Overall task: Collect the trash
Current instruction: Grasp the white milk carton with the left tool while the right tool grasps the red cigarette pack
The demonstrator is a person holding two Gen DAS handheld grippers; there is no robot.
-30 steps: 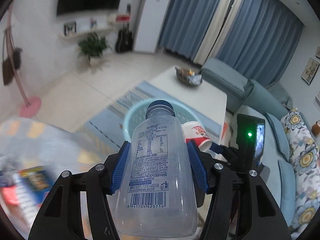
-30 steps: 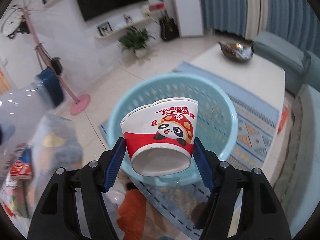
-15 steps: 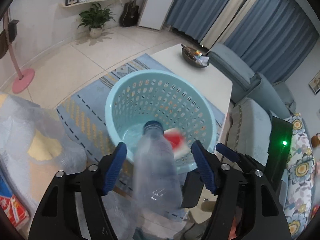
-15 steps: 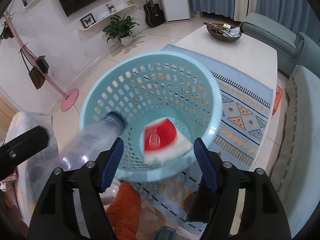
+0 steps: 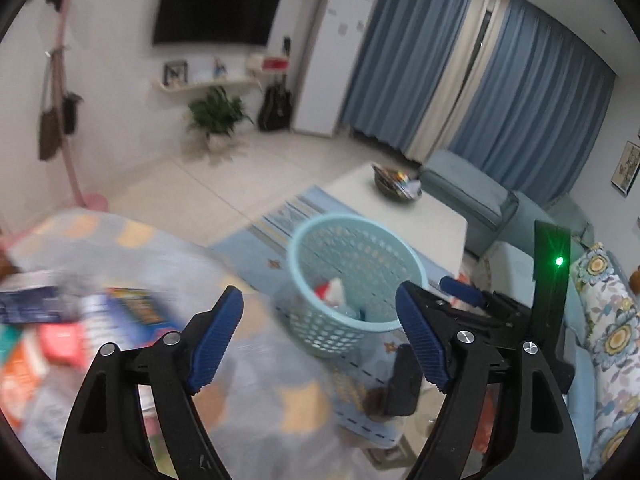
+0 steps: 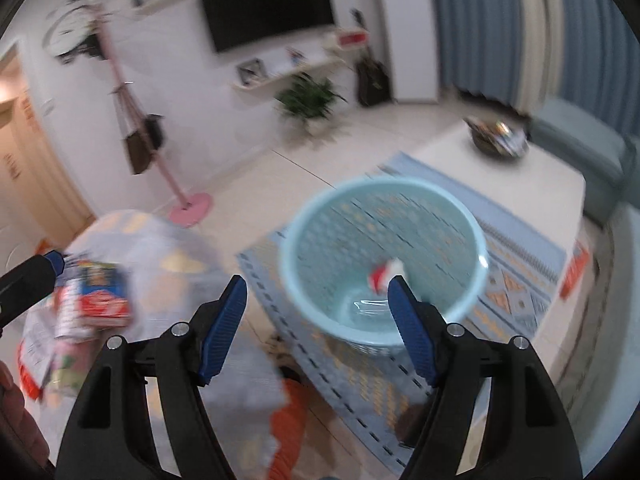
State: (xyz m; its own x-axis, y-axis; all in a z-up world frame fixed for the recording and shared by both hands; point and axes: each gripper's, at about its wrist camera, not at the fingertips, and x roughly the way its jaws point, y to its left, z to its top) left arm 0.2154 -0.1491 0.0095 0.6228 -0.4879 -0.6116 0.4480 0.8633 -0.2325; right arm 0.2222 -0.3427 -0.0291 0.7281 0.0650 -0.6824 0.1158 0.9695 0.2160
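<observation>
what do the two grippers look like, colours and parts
Both match: the left gripper and right gripper have black angular plastic arms with triangular cut-outs and silver round bolts at the joints. Each finger ends in a blue ribbed pad. Seen from the left wrist, the right gripper's body carries a black upright block with a green light. No cables or sleeves show.

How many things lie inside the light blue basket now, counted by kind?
Paper cup, red and white: 1
Clear plastic bottle: 1
Total: 2, both at the bottom of the basket. Motion blur may hide anything smaller.
</observation>
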